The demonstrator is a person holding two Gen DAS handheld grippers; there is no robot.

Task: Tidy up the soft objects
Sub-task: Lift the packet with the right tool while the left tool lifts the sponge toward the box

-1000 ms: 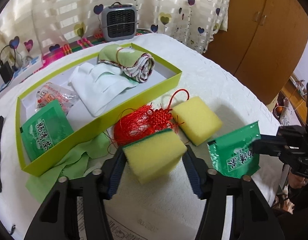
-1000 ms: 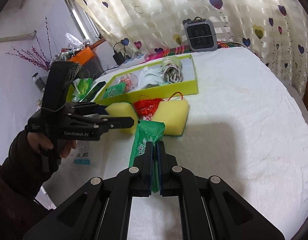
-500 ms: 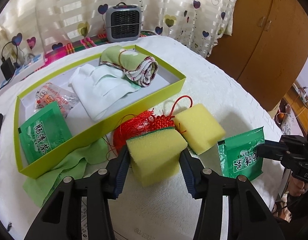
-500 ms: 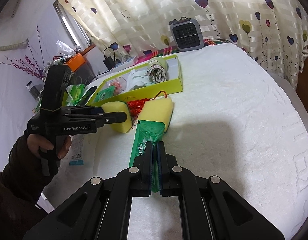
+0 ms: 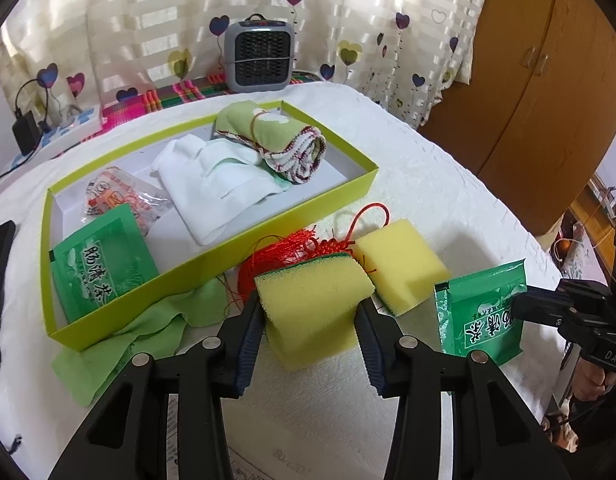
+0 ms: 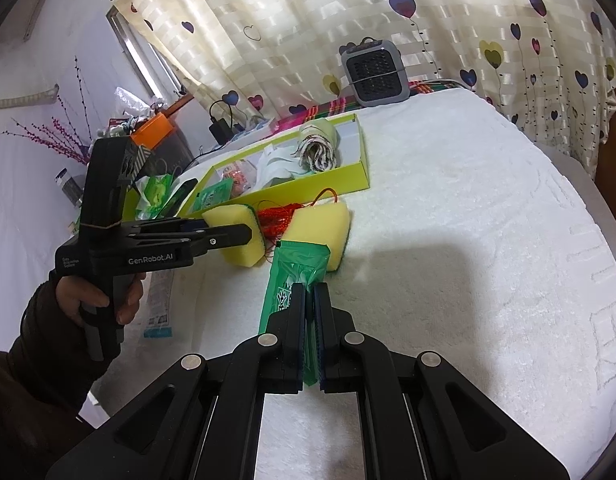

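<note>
At nine o'clock on the white bedcover sits the lime-green box (image 5: pixel 339 188), already partly filled: a green tea packet (image 5: pixel 104 268), an orange-printed clear packet (image 5: pixel 116 196), a folded white cloth (image 5: pixel 220 184) and a rolled green towel (image 5: pixel 276 140) lie inside. A light green cloth (image 5: pixel 148 332) sits half under the box's near wall, still out. At the centre the left gripper (image 5: pixel 309 320) has its jaws closing on a yellow sponge (image 5: pixel 311 304), pads pressing its sides. Behind it lie a red tassel knot (image 5: pixel 292 252) and a second sponge (image 5: pixel 399 264), both still on the cover. At three o'clock the right gripper (image 6: pixel 309 300) has its jaws pressed together, pinching a second green tea packet (image 5: pixel 479 316). By my reckoning roughly half remains.

The left gripper's body reads "GenRobot.AI". Both tea packets carry Chinese characters, too small for me to read surely.
</note>
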